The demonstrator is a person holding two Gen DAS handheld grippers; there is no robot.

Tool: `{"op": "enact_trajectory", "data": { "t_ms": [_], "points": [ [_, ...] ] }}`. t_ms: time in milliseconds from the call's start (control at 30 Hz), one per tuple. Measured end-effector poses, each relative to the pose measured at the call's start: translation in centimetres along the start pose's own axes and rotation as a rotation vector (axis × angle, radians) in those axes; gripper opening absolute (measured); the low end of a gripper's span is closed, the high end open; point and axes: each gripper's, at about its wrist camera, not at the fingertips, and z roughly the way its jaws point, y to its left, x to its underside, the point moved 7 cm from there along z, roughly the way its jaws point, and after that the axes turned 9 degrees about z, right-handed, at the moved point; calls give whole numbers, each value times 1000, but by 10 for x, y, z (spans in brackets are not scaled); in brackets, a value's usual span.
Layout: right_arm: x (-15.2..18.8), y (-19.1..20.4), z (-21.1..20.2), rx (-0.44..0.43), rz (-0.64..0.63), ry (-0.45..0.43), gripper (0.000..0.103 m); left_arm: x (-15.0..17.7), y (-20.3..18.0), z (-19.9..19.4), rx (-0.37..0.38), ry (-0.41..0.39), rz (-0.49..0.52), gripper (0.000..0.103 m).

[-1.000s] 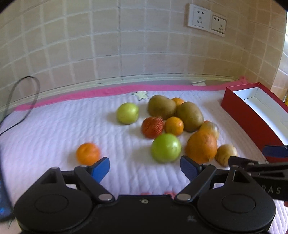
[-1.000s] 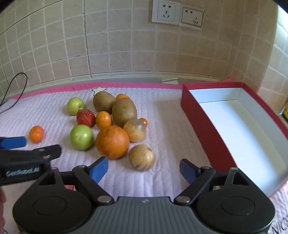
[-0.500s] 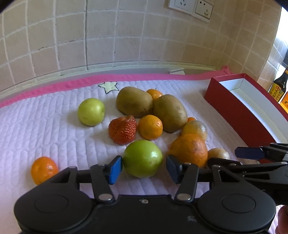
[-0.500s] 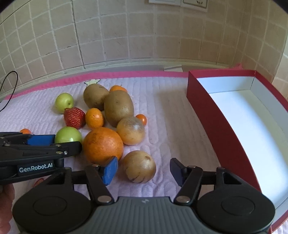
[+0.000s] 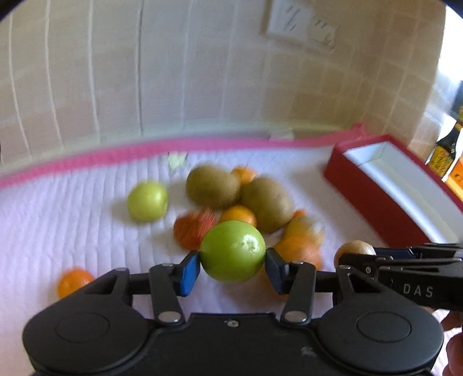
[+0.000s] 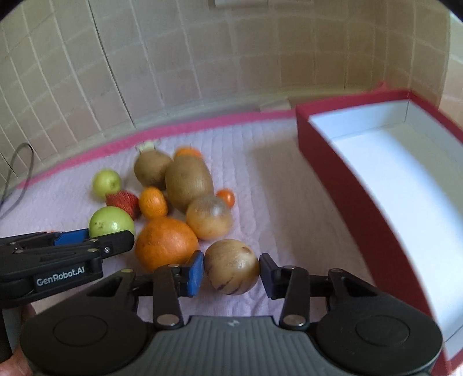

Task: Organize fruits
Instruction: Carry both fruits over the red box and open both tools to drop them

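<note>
My left gripper (image 5: 232,267) is shut on a green apple (image 5: 233,251) and holds it above the white quilted mat (image 5: 72,228). My right gripper (image 6: 231,271) is shut on a round tan fruit (image 6: 231,266) beside the big orange (image 6: 165,247). More fruit lies in a cluster on the mat: two brown kiwis (image 6: 188,182), a second green apple (image 6: 106,182), a strawberry (image 6: 123,202), small oranges (image 6: 152,202). An open red box (image 6: 399,185) with a white inside stands at the right.
A lone small orange (image 5: 73,282) lies at the left on the mat. A tiled wall with sockets (image 5: 301,27) runs behind. Bottles (image 5: 447,150) stand beyond the box. A black cable (image 6: 17,165) hangs at the far left.
Both grippers have closed: the left on the green apple, the right on the tan fruit. Both views have lifted and blur with motion.
</note>
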Motion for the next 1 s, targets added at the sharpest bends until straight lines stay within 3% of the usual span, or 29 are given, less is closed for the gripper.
{"op": "enact_trajectory", "data": {
  "t_ms": [167,300,400,500,700,800,867,1000],
  "points": [
    [-37,-26,-64,16,61,-175,44,-56,-41,-46,52,-174,109,58],
    [-58,-69,-103,129,131,-275,44,-92,-92,-52,171,-242,180,58],
    [-55,-113,-102,204,238,-210,44,-101,-133,-33,268,-219,212,59],
    [-42,-152,-94,266,321,-158,44,-98,-165,0,362,-140,222,58],
    [-23,-191,-90,318,384,-114,44,-85,-198,34,437,-75,260,59],
    [-18,-197,-89,330,387,-111,44,-82,-202,39,435,-56,254,60],
    [-17,-196,-87,307,402,-101,47,-85,-199,39,424,-68,257,81],
    [-23,-190,-96,295,387,-142,48,-91,-174,24,368,-101,241,80]
  ]
}}
